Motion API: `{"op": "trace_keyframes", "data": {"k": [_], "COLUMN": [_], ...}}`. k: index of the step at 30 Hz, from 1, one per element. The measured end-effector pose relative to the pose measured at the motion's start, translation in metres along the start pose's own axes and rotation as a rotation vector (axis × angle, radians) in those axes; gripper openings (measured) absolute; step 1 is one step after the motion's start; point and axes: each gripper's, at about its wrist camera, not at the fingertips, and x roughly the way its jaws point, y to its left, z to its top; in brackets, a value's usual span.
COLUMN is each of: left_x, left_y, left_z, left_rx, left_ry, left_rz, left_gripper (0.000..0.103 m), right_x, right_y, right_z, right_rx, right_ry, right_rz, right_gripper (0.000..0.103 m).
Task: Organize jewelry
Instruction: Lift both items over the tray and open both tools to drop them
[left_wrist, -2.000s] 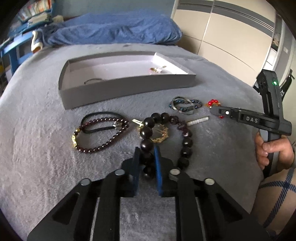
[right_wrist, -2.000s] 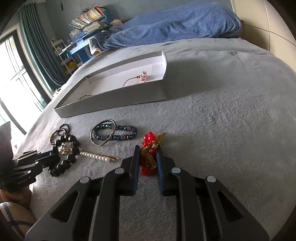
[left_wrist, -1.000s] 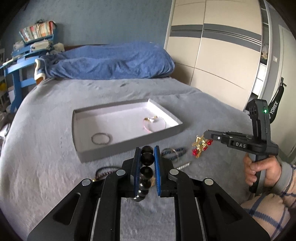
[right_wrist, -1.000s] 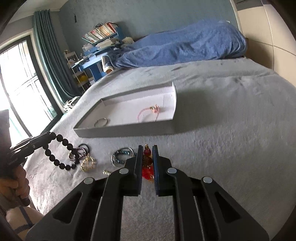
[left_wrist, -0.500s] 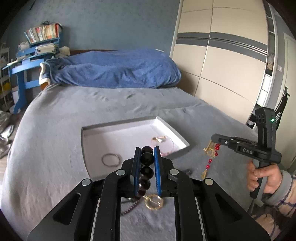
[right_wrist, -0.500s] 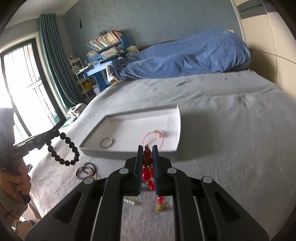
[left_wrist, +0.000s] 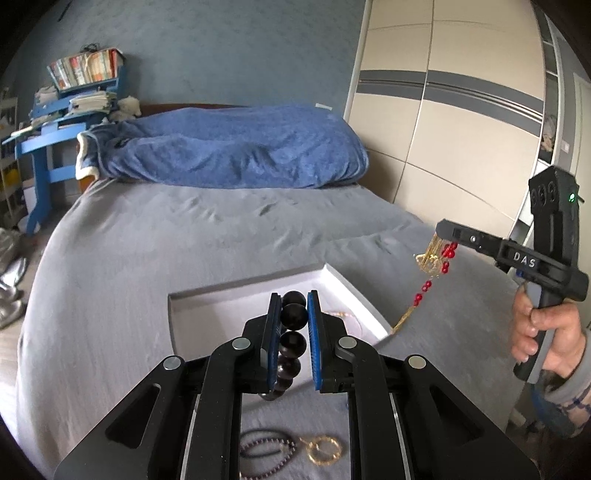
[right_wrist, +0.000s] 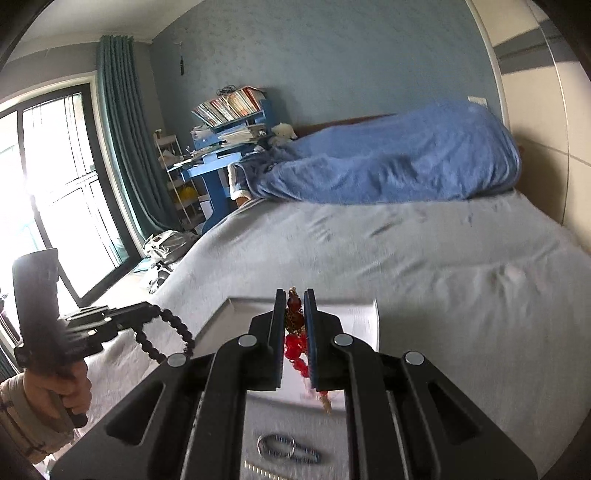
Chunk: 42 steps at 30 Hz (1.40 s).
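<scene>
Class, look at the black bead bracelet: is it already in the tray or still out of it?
Out: the black bead bracelet hangs clamped in the left gripper, above the tray.

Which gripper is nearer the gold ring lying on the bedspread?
Left. The left gripper, shut on the black bead bracelet, hangs just above the gold ring; the right gripper is off to the side.

Two claws (left_wrist: 291, 317) (right_wrist: 294, 314), two held bracelets (left_wrist: 294, 314) (right_wrist: 294, 325), one tray (left_wrist: 207, 306), one blanket (left_wrist: 229, 147)
</scene>
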Motion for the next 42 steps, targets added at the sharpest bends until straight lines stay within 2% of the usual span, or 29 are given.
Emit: {"op": "trace_keyframes", "data": {"k": [4,8,21,31,40,41,42], "left_x": [0.012,0.028,0.084,0.110,0.124,0.124,0.123], "left_y": [0.002,0.002,-0.008,0.001,0.017,0.019,0.022], "left_z": [0.008,0.005,-0.037,-0.063,-0.060,-0.060,-0.059], "left_rx": [-0.011,-0.024,-0.046,-0.036,-0.033,-0.041,-0.051], "left_ry": [0.007,0.032,0.144,0.225,0.256,0.258,0.255], "left_rz": [0.000,-0.011,-0.015,0.056,0.130,0.132,0.139], "left_gripper": [0.015,0.015,0.015,0.015,0.015,0.017,0.025], "right_x": [0.014,0.027,0.080,0.110,0.109,0.108,0.108], "right_y": [0.006,0.007,-0.010,-0.025,-0.023,-0.023,-0.023], "right_z": [0.011,0.004,-0.048,-0.095,-0.109,-0.110,-0.109], "right_rx": [-0.016,-0.011,0.024,0.038,0.025,0.024,0.026], "right_ry": [0.012,0.034,0.179,0.295,0.307,0.306,0.303], "right_rz": [0.000,0.005,-0.028,-0.078,-0.089,-0.090,-0.085], "right_gripper": [0.010,0.010,0.010,0.010,0.011,0.013,0.020]}}
